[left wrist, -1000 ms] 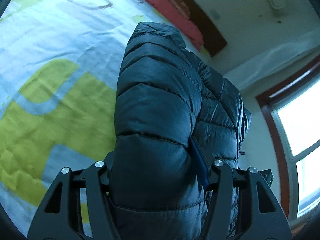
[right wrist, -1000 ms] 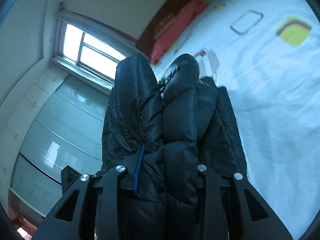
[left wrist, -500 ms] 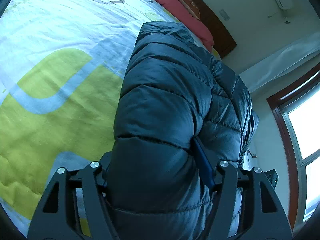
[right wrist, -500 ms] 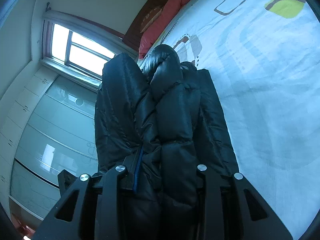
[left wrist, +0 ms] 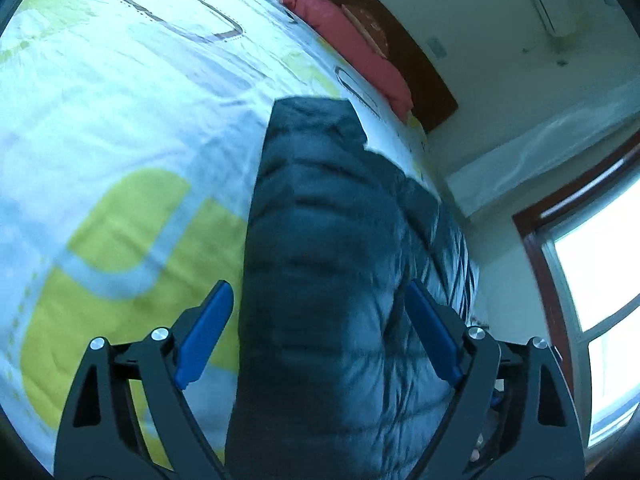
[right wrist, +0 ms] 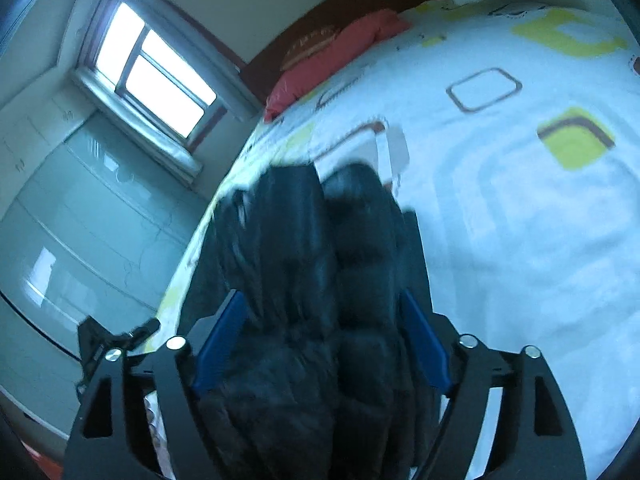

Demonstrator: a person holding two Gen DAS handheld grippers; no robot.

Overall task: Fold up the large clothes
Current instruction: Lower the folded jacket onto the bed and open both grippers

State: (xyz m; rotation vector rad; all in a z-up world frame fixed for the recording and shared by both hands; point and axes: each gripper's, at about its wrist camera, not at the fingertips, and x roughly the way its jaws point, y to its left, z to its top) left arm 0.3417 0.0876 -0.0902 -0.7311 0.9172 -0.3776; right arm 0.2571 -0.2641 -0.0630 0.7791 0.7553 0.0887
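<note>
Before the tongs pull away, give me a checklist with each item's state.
1. Left tongs open, blue pads off the jacket: ok.
2. Right tongs open: ok.
3. Right pads clear of fabric: cannot tell, the jacket bulges against them.
4. Jacket down on the bed cover: ok.
5. Fold neat and even: cannot tell, blurred.
6. Jacket's edge near the bed side, fully supported: cannot tell.

A home bedroom: patterned bedspread (left wrist: 120, 120), red pillow (left wrist: 352, 40) against the wooden headboard (left wrist: 420, 76), window (right wrist: 156, 72).
</note>
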